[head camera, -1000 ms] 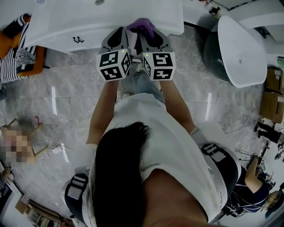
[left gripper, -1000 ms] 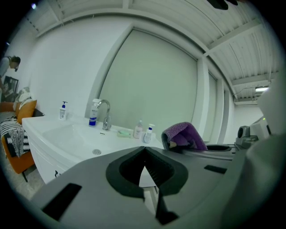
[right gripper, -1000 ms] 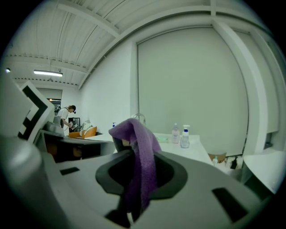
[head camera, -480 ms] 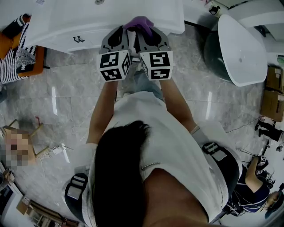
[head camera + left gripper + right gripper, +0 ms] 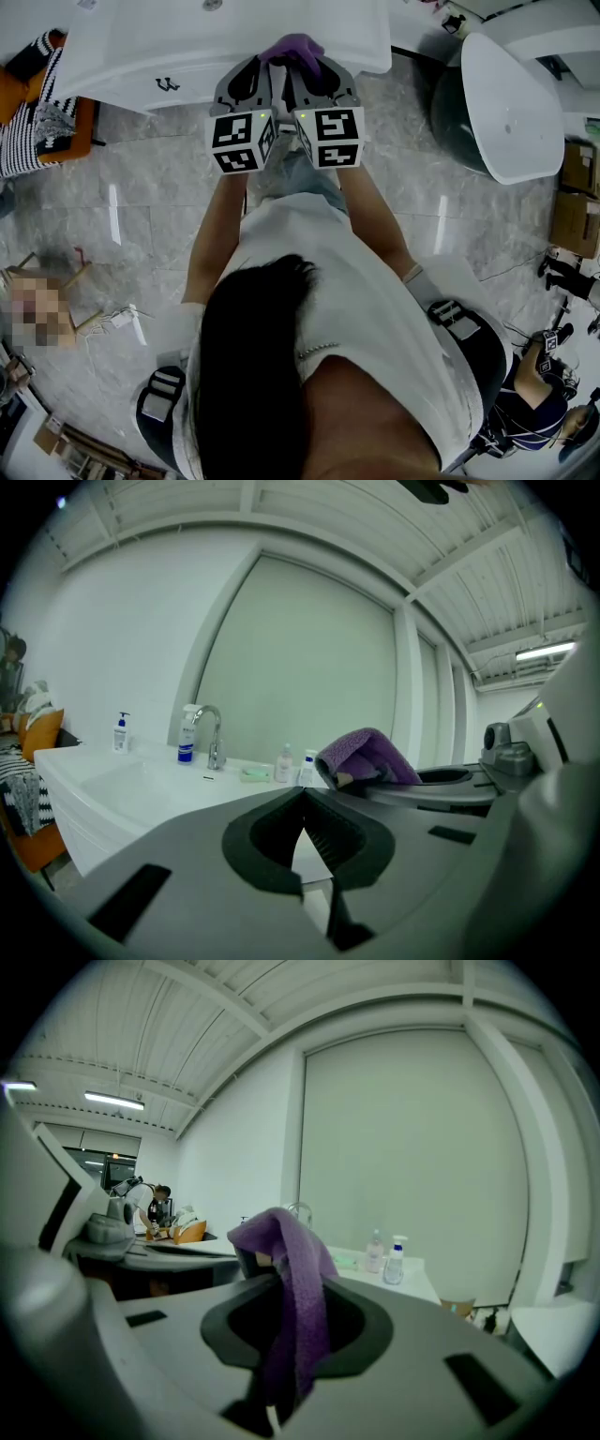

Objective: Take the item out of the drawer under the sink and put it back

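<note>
A purple cloth point(image 5: 295, 49) hangs from my right gripper point(image 5: 306, 67), which is shut on it just in front of the white sink counter point(image 5: 141, 47). In the right gripper view the cloth point(image 5: 298, 1297) drapes out of the jaws and down over them. My left gripper point(image 5: 257, 67) is held right beside the right one, shut with nothing between its jaws point(image 5: 303, 797). From the left gripper view the cloth point(image 5: 367, 757) shows to the right, and the faucet point(image 5: 212, 735) stands on the counter ahead. The drawer under the sink is hidden.
Several small bottles point(image 5: 187, 735) stand around the faucet. A large white tub point(image 5: 506, 103) sits to the right, an orange seat with a striped cloth point(image 5: 37, 117) to the left, cardboard boxes point(image 5: 574, 197) at the far right. People stand at the floor's edges.
Both grippers have stayed almost still; the right one with the purple cloth has crept slightly left and toward the counter.
</note>
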`<act>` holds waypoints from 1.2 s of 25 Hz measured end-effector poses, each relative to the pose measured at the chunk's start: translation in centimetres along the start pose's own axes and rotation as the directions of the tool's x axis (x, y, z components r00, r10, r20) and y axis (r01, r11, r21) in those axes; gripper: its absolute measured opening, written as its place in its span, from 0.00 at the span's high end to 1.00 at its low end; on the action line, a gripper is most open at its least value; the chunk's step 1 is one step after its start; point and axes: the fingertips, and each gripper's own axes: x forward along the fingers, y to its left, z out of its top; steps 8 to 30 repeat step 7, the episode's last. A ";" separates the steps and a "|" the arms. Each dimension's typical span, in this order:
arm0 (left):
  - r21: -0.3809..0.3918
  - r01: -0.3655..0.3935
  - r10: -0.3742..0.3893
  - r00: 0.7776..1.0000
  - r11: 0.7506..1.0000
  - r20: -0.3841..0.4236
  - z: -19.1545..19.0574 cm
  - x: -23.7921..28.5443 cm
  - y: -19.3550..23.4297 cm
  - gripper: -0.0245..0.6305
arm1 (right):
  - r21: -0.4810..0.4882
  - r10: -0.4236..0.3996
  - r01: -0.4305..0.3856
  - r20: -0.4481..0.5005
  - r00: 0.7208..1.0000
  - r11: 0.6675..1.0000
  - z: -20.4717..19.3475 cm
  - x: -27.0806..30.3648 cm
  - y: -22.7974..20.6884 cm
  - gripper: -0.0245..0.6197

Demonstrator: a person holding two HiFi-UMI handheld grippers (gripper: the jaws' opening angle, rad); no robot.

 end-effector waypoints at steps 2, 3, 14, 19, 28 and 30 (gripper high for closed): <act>0.002 0.002 -0.002 1.000 1.000 -0.001 -0.1 0.0 0.0 0.96 | -0.006 -0.004 0.004 0.000 1.000 1.000 0.0 0.0 0.0 0.83; 0.002 0.001 -0.001 1.000 1.000 -0.001 -0.1 0.0 0.0 0.96 | -0.010 -0.004 0.004 0.000 1.000 1.000 0.1 0.0 0.1 0.83; -0.004 -0.003 0.002 1.000 1.000 -0.008 -0.3 -0.1 0.2 0.96 | -0.009 -0.004 0.004 -0.001 1.000 1.000 0.1 0.0 0.3 0.83; -0.004 -0.003 0.002 1.000 1.000 -0.008 -0.3 -0.1 0.2 0.96 | -0.009 -0.004 0.004 -0.001 1.000 1.000 0.1 0.0 0.3 0.83; -0.004 -0.003 0.002 1.000 1.000 -0.008 -0.3 -0.1 0.2 0.96 | -0.009 -0.004 0.004 -0.001 1.000 1.000 0.1 0.0 0.3 0.83; -0.004 -0.003 0.002 1.000 1.000 -0.008 -0.3 -0.1 0.2 0.96 | -0.009 -0.004 0.004 -0.001 1.000 1.000 0.1 0.0 0.3 0.83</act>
